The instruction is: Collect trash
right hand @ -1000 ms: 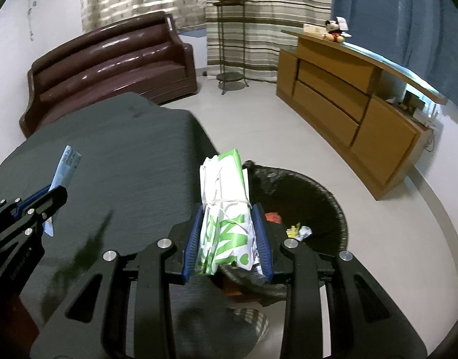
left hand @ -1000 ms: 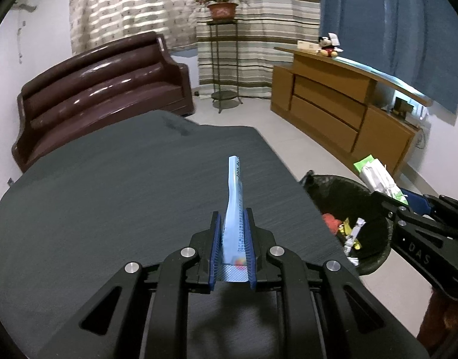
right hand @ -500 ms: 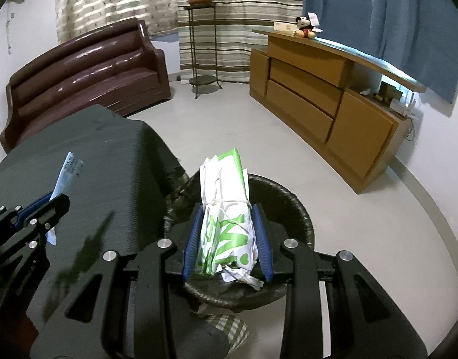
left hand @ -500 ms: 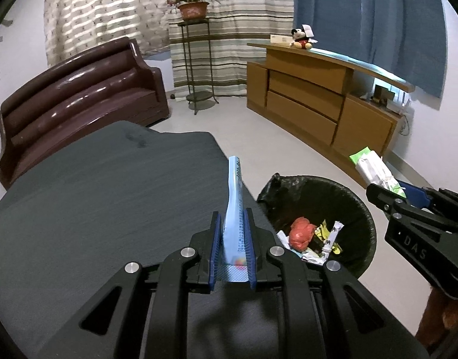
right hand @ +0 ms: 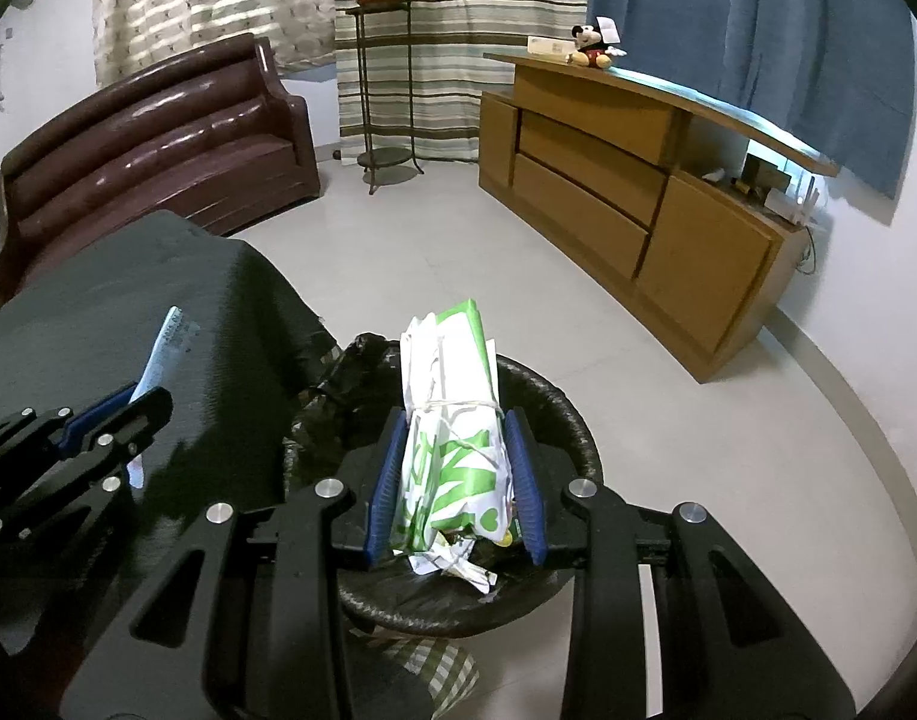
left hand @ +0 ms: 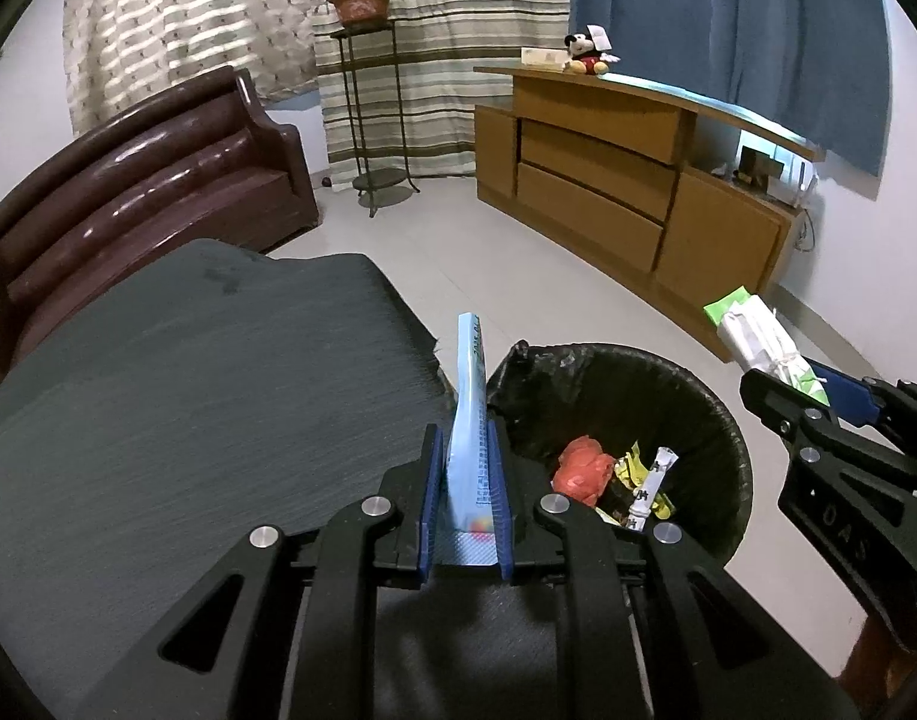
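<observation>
My left gripper [left hand: 464, 450] is shut on a flat light-blue wrapper [left hand: 469, 396] that stands on edge, just left of a black-lined trash bin [left hand: 722, 426]. The bin holds a red crumpled scrap [left hand: 581, 468] and yellow and white wrappers [left hand: 647, 480]. My right gripper [right hand: 455, 456] is shut on a tied white-and-green paper bundle [right hand: 452, 414], held over the trash bin [right hand: 563, 414]. The left gripper [right hand: 98, 414] with the light-blue wrapper [right hand: 164, 348] appears at the left of the right wrist view; the right gripper [left hand: 800, 384] with the paper bundle [left hand: 758, 336] shows beyond the bin's right side in the left wrist view.
A dark grey covered table [left hand: 188, 372] lies to the left of the bin. A brown sofa [left hand: 140, 180] stands behind it, a plant stand [left hand: 368, 96] at the back, and a wooden sideboard [left hand: 626, 180] along the right wall. Pale floor [right hand: 518, 276] lies between.
Both grippers have moved right, off the table toward the bin. The bin now lies under the right gripper and right beside the left. Both grips are unchanged.
</observation>
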`<control>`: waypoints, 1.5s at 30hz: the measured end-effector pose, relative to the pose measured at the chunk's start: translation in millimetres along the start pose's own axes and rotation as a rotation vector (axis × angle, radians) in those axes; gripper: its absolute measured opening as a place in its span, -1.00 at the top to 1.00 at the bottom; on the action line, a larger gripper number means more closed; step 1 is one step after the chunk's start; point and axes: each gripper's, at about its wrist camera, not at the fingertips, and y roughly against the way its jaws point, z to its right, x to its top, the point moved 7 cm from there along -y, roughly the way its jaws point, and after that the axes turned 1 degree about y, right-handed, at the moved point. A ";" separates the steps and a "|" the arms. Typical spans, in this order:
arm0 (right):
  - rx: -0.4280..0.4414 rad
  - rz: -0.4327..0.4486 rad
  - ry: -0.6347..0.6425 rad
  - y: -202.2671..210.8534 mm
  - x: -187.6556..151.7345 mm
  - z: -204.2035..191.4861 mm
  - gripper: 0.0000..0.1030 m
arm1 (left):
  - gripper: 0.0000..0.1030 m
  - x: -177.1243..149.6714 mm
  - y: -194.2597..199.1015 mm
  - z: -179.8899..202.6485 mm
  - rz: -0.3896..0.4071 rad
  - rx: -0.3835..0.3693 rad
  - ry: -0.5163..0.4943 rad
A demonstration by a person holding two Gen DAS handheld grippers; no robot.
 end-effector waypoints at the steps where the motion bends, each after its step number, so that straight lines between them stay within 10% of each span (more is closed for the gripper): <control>1: -0.001 -0.002 -0.003 -1.5 0.3 1.0 0.37 | 0.69 0.7 -1.7 1.9 -0.002 -0.001 -0.003; 33: -0.006 -0.046 -0.078 -33.6 -3.6 26.7 0.36 | 0.61 12.9 -38.7 29.7 -0.077 0.013 -0.049; 38: -0.008 -0.047 -0.093 -35.5 -2.7 29.4 0.26 | 0.08 15.0 -40.3 31.2 -0.084 0.013 -0.045; 45: -0.019 -0.036 -0.104 -34.2 -3.1 33.4 0.12 | -0.09 14.2 -39.6 32.4 -0.076 0.014 -0.049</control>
